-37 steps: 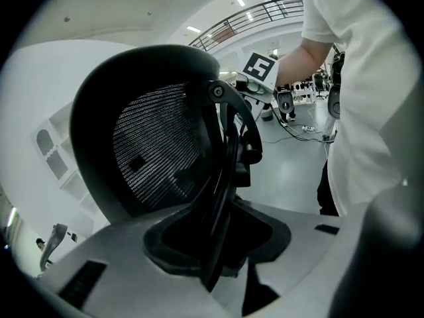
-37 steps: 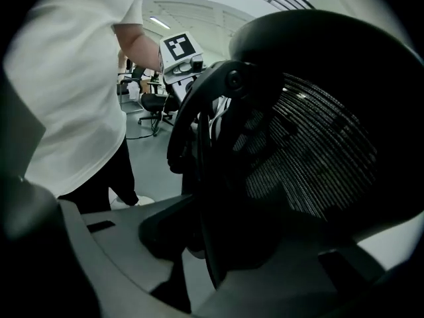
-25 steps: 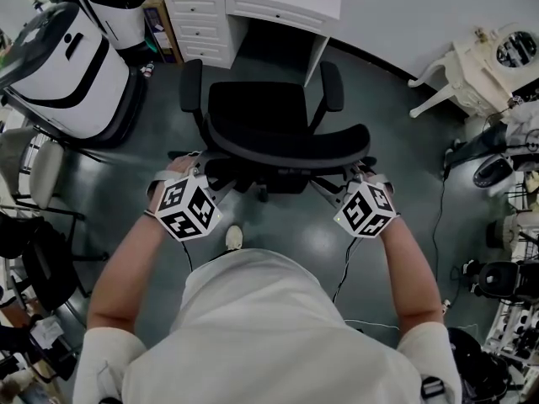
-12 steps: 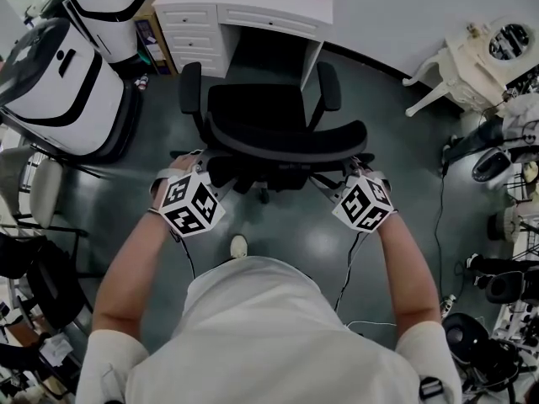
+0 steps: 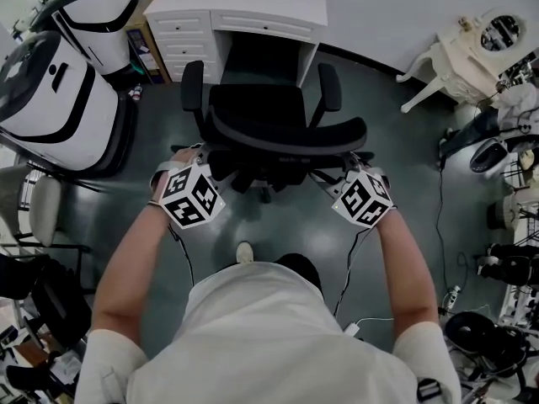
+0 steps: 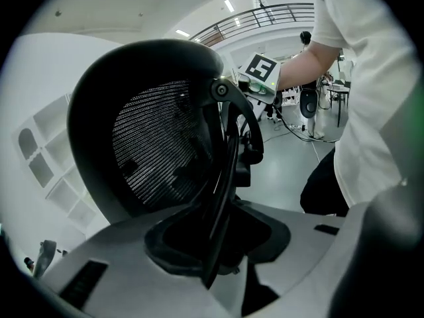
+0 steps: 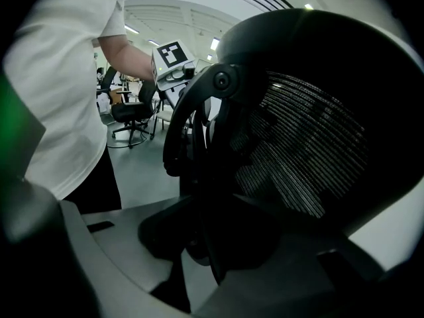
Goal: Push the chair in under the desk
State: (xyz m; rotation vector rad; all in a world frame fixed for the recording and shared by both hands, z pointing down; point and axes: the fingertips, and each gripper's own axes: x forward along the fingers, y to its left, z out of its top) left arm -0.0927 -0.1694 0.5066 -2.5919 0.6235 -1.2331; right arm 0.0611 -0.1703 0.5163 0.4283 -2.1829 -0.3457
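Note:
In the head view a black office chair (image 5: 257, 108) with a mesh backrest (image 5: 286, 137) faces the knee space of a white desk (image 5: 253, 2). My left gripper (image 5: 209, 160) is shut on the backrest's left edge. My right gripper (image 5: 347, 165) is shut on its right edge. The left gripper view has the backrest's rim (image 6: 222, 177) running down between the jaws of the left gripper (image 6: 215, 244), mesh (image 6: 159, 151) to its left. In the right gripper view the rim (image 7: 199, 177) sits between the jaws of the right gripper (image 7: 212, 244), mesh (image 7: 311, 144) to its right.
White drawers (image 5: 181, 40) form the desk's left side. Two large white-and-black machines (image 5: 50, 99) stand left of the chair. A white ornate table (image 5: 472, 49) and dark equipment (image 5: 480, 150) stand at the right. A cable (image 5: 438, 217) trails on the grey floor.
The chair has rolled a little toward the desk with both grippers still on its backrest. The person has stepped forward behind it.

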